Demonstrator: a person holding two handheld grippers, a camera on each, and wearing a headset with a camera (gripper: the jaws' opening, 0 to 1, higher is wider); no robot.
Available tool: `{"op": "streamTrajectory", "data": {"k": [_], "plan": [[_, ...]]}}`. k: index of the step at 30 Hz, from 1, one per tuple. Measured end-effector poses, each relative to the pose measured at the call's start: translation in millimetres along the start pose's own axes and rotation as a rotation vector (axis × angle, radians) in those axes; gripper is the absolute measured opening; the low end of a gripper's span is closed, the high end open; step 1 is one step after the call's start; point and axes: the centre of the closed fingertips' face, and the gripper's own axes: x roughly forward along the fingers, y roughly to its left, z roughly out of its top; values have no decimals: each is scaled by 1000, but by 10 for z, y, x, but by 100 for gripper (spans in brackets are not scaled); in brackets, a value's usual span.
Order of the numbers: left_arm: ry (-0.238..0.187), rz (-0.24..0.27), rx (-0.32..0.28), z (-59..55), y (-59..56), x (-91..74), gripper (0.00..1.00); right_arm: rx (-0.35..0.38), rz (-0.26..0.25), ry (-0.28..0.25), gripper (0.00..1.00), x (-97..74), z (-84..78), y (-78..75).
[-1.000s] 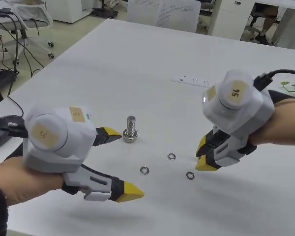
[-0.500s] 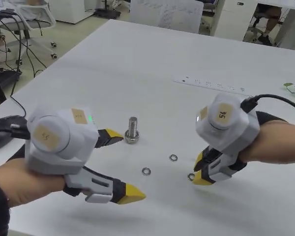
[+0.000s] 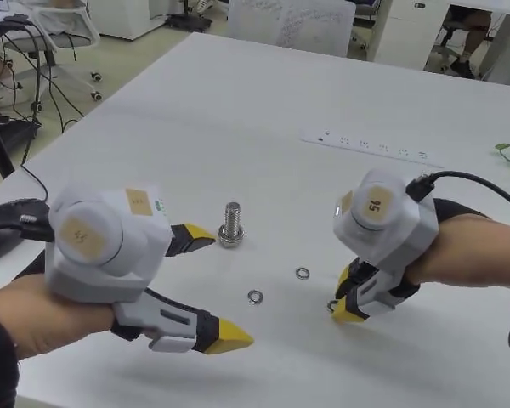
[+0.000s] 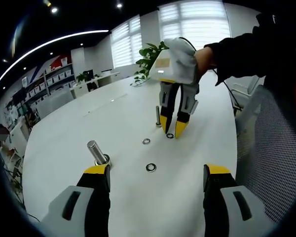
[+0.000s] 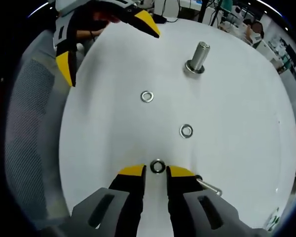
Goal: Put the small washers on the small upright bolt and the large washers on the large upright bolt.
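1 washer (image 5: 158,166) lies between fingers (image 5: 133,174) of the right gripper (image 5: 157,171)

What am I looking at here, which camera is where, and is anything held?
No robot: a person holds a hand-held gripper in each hand. The head view comes from a headset camera looking down at the white table. The other two views come from cameras riding on the hand-held grippers. On the table are an upright bolt, a first washer, a second washer, and a third washer lying at the tips of the right hand-held gripper, whose jaws stand slightly apart. The left hand-held gripper hangs wide open, holding nothing.
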Motion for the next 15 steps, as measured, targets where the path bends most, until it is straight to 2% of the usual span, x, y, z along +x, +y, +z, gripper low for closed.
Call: {"op": "streamTrajectory", "data": {"k": [15], "plan": [[-3,2,-4,1,-5,1,77,13,-3,-3,15,12,5,6]]}}
